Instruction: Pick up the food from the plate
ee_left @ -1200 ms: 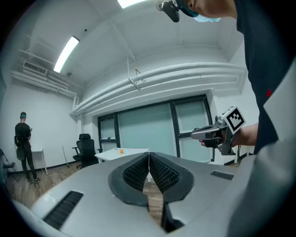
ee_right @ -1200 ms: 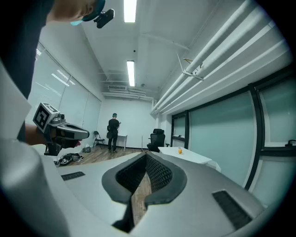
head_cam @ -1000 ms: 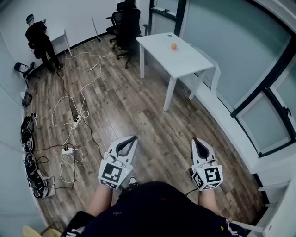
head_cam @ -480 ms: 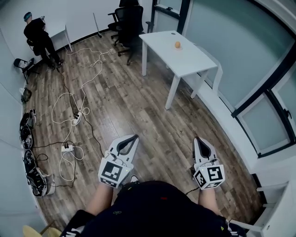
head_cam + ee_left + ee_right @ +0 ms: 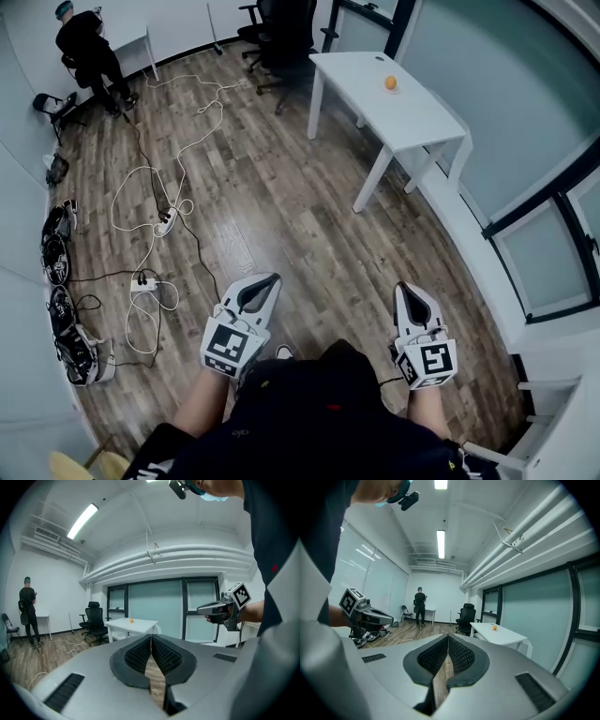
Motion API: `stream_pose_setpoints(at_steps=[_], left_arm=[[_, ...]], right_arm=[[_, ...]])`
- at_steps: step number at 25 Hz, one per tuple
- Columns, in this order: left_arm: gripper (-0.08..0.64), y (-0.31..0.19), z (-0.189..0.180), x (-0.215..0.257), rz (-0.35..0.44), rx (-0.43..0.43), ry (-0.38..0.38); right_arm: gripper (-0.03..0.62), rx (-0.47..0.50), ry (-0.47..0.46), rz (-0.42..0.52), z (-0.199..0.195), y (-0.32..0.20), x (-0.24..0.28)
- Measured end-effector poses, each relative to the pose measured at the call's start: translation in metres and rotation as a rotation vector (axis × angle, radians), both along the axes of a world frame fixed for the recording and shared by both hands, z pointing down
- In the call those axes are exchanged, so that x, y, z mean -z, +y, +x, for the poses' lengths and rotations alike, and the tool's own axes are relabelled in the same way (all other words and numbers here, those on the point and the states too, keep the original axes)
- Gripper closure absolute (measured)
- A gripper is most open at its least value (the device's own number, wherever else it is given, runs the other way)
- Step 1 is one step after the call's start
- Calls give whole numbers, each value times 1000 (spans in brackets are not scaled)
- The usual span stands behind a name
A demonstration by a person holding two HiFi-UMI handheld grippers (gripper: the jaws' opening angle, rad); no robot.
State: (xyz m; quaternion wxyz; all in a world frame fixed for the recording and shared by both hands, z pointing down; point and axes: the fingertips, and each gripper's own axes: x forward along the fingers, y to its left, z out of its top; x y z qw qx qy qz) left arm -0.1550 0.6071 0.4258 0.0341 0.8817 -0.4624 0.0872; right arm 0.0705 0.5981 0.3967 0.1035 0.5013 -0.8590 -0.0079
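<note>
Step in hand: approach, nothing grasped yet. Orange food sits on white table, toward its far end; plate under it too small to tell. Left gripper and right gripper well apart from table, above wooden floor, jaws pressed together, empty. Next move likely: come close to table, spread jaws, bring them around food.

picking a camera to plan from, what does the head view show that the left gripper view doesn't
Only the head view: a power strip on the floor and the left gripper from above, with its marker cube. Only the left gripper view: the ceiling light and that gripper's jaws close up, shut on nothing. Both: the table with the food, the chairs, the person in black and the right gripper.
</note>
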Motion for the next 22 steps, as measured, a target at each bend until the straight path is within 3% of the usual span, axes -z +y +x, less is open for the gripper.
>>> stream_pose_setpoints(at_steps=[3, 12, 18, 22], left_arm=[[537, -14, -14, -10, -17, 12, 21], [537, -70, -40, -14, -13, 36, 57], [537, -119, -50, -14, -26, 79, 53], [537, -167, -37, -5, -17, 101, 32]], right_arm=[[568, -31, -8, -40, -6, -17, -7], [568, 28, -2, -23, -45, -91, -7], [568, 60, -21, -13, -52, -153, -6], [568, 82, -42, -17, -39, -204, -7]])
